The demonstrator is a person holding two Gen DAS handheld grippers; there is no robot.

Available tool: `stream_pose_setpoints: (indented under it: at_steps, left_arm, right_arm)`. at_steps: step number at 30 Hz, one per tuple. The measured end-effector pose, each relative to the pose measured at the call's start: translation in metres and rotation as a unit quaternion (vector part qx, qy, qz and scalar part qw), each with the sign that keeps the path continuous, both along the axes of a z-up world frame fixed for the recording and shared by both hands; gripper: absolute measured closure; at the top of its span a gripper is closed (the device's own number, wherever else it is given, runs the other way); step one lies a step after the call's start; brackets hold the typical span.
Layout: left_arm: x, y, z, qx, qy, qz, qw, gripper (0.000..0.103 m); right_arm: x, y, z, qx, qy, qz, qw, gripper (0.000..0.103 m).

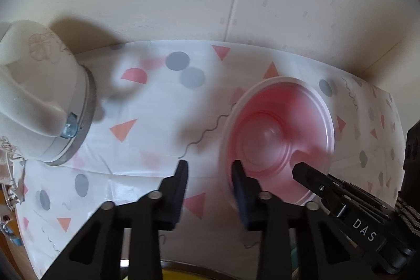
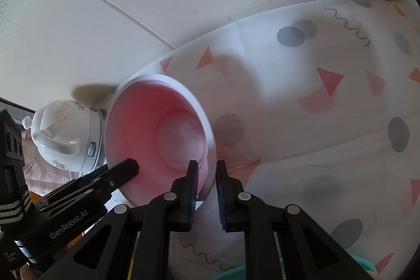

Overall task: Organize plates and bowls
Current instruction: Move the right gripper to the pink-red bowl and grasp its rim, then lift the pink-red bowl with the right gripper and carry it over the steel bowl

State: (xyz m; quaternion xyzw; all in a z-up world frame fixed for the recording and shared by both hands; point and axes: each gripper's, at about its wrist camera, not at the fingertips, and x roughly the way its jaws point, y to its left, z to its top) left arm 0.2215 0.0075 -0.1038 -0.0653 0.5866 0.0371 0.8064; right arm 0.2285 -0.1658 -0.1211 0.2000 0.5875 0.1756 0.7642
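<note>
A pink bowl (image 1: 281, 133) with a pale rim is tilted, its opening turned toward both cameras, above the patterned tablecloth (image 1: 157, 109). My right gripper (image 2: 207, 172) is shut on the near rim of the pink bowl (image 2: 162, 133), one finger inside and one outside. In the left wrist view the right gripper (image 1: 299, 169) reaches in from the right over the bowl's lower edge. My left gripper (image 1: 209, 169) stands at the bowl's left edge with a gap between its fingers. Its right finger overlaps the rim and tablecloth shows in the gap. From the right wrist view, the left gripper (image 2: 131, 164) tip lies over the bowl's lower left rim.
A white teapot (image 1: 39, 101) with a floral print and a metal base ring stands at the left by the wall, close to the bowl in the right wrist view (image 2: 65, 135). The tablecloth (image 2: 315, 122) stretches away right. A teal object (image 2: 236, 273) peeks in below.
</note>
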Motion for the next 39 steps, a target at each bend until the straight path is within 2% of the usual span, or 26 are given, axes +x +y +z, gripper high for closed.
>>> stream_pose_setpoints:
  at_steps: [10, 12, 21, 39]
  left_arm:
    - [-0.002, -0.010, 0.002, 0.011, -0.004, -0.021, 0.9997, 0.093]
    - [-0.004, -0.012, 0.002, 0.014, -0.008, -0.026, 0.9995, 0.093]
    - [-0.015, -0.016, 0.009, 0.024, -0.025, -0.036, 0.9988, 0.093]
    - [-0.052, -0.013, 0.045, 0.022, -0.066, -0.037, 0.9969, 0.093]
  right_arm:
    - [0.000, 0.000, -0.004, -0.002, 0.003, -0.004, 1.000, 0.090]
    - [-0.001, 0.001, -0.002, -0.005, -0.003, 0.000, 1.000, 0.093]
    - [-0.006, -0.001, 0.007, 0.000, -0.015, -0.001, 1.000, 0.093]
    - [-0.028, 0.002, 0.037, 0.010, -0.046, 0.010, 0.999, 0.093]
